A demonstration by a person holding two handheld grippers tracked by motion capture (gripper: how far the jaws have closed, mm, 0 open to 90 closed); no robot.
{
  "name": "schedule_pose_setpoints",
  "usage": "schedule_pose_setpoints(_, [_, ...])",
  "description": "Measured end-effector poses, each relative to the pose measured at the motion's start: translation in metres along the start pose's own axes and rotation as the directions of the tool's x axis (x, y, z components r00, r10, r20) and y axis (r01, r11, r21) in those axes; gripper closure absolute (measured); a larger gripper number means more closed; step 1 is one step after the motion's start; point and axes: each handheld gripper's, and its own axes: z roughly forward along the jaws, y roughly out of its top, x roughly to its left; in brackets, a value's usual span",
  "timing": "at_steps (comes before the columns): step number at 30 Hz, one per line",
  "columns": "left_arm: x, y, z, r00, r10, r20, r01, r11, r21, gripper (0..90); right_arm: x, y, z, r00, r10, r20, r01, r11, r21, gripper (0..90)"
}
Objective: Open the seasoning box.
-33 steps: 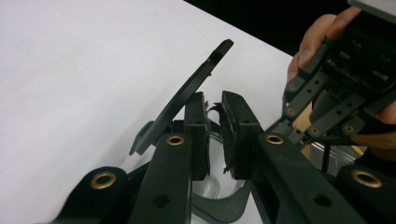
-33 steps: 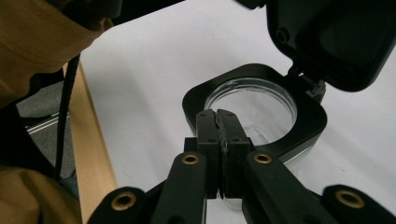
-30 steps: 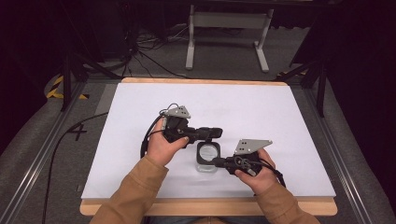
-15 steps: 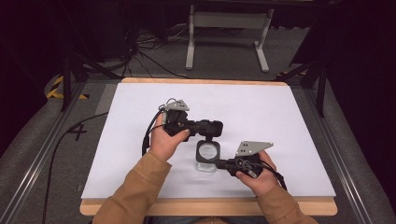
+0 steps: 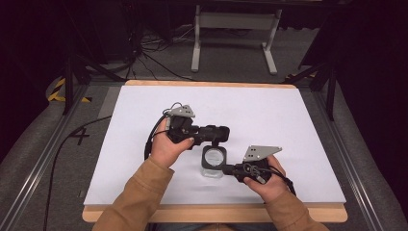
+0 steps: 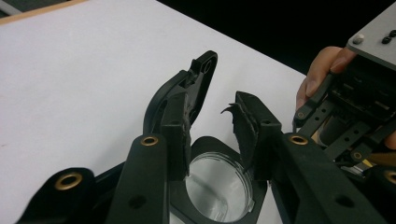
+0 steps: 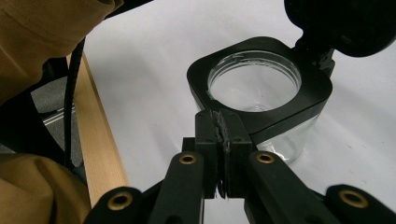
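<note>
A clear glass jar point(image 5: 213, 159) with a square black collar point(image 7: 261, 109) stands on the white table point(image 5: 269, 115). Its hinged black lid point(image 6: 194, 86) is flipped up, so the mouth point(image 6: 217, 186) is uncovered. My left gripper point(image 5: 222, 134) hovers just above the jar's far side. In the left gripper view, that left gripper point(image 6: 212, 112) is open, and the raised lid stands just beyond its left jaw. My right gripper point(image 7: 219, 122) is shut, its tips against the near edge of the collar, with nothing visible between its pads. From above, the right gripper point(image 5: 226, 169) comes in from the jar's right.
The table's wooden front edge point(image 5: 216, 214) lies just below both hands. A tan sleeve point(image 7: 42, 28) and a black cable point(image 7: 72, 98) run close beside the right gripper. A metal stand point(image 5: 235, 29) sits on the floor beyond the table.
My left gripper has shifted slightly over the jar. The right gripper and the jar have stayed where they were.
</note>
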Motion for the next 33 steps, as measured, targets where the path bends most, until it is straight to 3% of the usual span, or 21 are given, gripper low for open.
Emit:
schedule_pose_setpoints(4, [-0.003, -0.002, -0.011, 0.9997, 0.013, -0.023, -0.013, 0.9999, -0.006, 64.8, -0.001, 0.002, -0.002, 0.9999, -0.010, -0.008, 0.010, 1.000, 0.000, 85.9])
schedule_pose_setpoints(11, [-0.008, -0.015, -0.039, 0.9919, 0.047, -0.118, -0.041, 0.9976, 0.055, 60.0, -0.013, 0.015, -0.011, 0.9997, -0.021, 0.010, 0.021, 0.999, -0.049, 81.4])
schedule_pose_setpoints(18, [-0.002, -0.035, -0.072, 0.9809, -0.010, -0.194, 0.022, 0.9978, 0.062, 57.1, -0.029, 0.034, -0.021, 0.9986, -0.026, 0.046, 0.030, 0.995, -0.091, 76.9])
schedule_pose_setpoints(22, [0.003, -0.046, -0.087, 0.9686, -0.038, -0.246, 0.056, 0.9961, 0.068, 54.5, -0.042, 0.041, -0.024, 0.9950, -0.032, 0.095, 0.039, 0.996, -0.075, 73.2])
schedule_pose_setpoints(23, [0.003, -0.046, -0.087, 0.9686, -0.038, -0.246, 0.056, 0.9961, 0.068, 53.6, -0.042, 0.041, -0.024, 0.9950, -0.032, 0.095, 0.039, 0.996, -0.075, 73.2])
schedule_pose_setpoints(24, [0.004, -0.049, -0.092, 0.9638, -0.047, -0.263, 0.069, 0.9947, 0.076, 53.6, -0.046, 0.042, -0.025, 0.9939, -0.031, 0.106, 0.039, 0.996, -0.076, 72.1])
schedule_pose_setpoints(27, [0.011, -0.056, -0.100, 0.9553, -0.054, -0.291, 0.085, 0.9917, 0.097, 50.6, -0.060, 0.043, -0.029, 0.9897, -0.009, 0.143, 0.019, 0.997, -0.071, 67.4])
schedule_pose_setpoints(28, [0.014, -0.059, -0.101, 0.9489, -0.071, -0.308, 0.107, 0.9889, 0.103, 49.5, -0.065, 0.042, -0.031, 0.9867, -0.001, 0.162, 0.012, 0.998, -0.069, 66.0])
schedule_pose_setpoints(31, [0.023, -0.064, -0.102, 0.9343, -0.065, -0.351, 0.122, 0.9822, 0.143, 47.6, -0.080, 0.036, -0.037, 0.9786, 0.029, 0.204, -0.018, 0.998, -0.057, 62.9])
schedule_pose_setpoints(32, [0.027, -0.066, -0.101, 0.9251, -0.061, -0.375, 0.125, 0.9809, 0.149, 47.6, -0.084, 0.034, -0.039, 0.9758, 0.031, 0.217, -0.019, 0.998, -0.054, 61.9])
schedule_pose_setpoints(33, [0.030, -0.067, -0.101, 0.9203, -0.054, -0.387, 0.125, 0.9793, 0.159, 47.4, -0.089, 0.032, -0.041, 0.9714, 0.040, 0.234, -0.029, 0.998, -0.048, 60.6])
